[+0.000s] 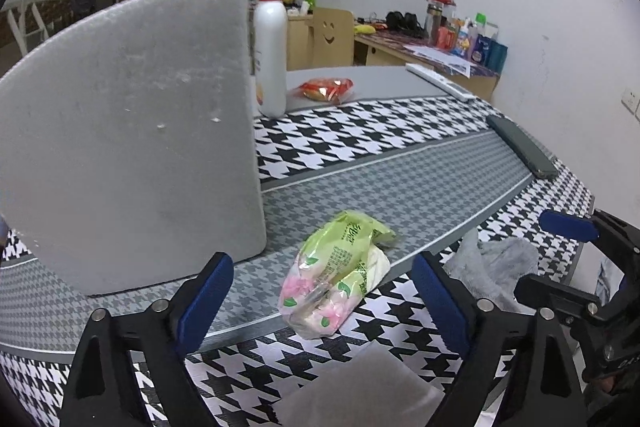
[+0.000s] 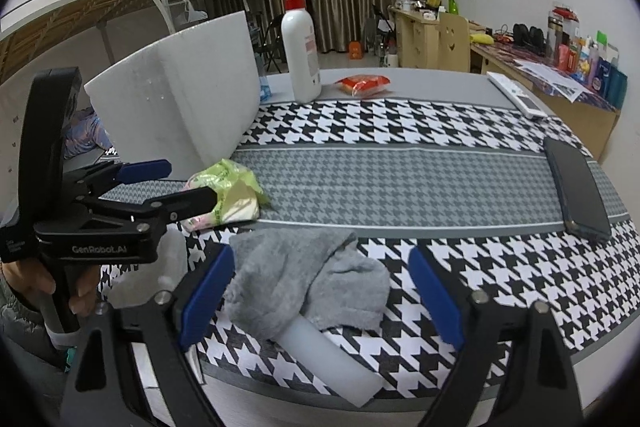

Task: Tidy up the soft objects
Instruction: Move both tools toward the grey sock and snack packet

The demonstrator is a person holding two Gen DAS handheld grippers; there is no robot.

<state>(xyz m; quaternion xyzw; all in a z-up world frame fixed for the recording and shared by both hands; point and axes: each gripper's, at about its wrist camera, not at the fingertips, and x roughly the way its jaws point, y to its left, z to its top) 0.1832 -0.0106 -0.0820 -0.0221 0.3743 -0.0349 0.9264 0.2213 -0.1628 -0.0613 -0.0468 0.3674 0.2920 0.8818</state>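
Cloth (image 2: 304, 279), grey and crumpled, lies between the spread jaws of our right tongs (image 2: 322, 293); the tissue pack (image 1: 336, 275) lies between our left tongs (image 1: 322, 303), also apart. Both look light and limp; we would pinch the cloth's bunched middle.

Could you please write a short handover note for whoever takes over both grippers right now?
Left gripper: open, empty, aimed at the green tissue pack lying beside the white foam box.
Right gripper: open, empty, over the grey cloth, which drapes over a white foam piece at the table's near edge.
Done: nothing grasped yet.
Left: probably pick up the pack and cloth and put them away, likely in the box.
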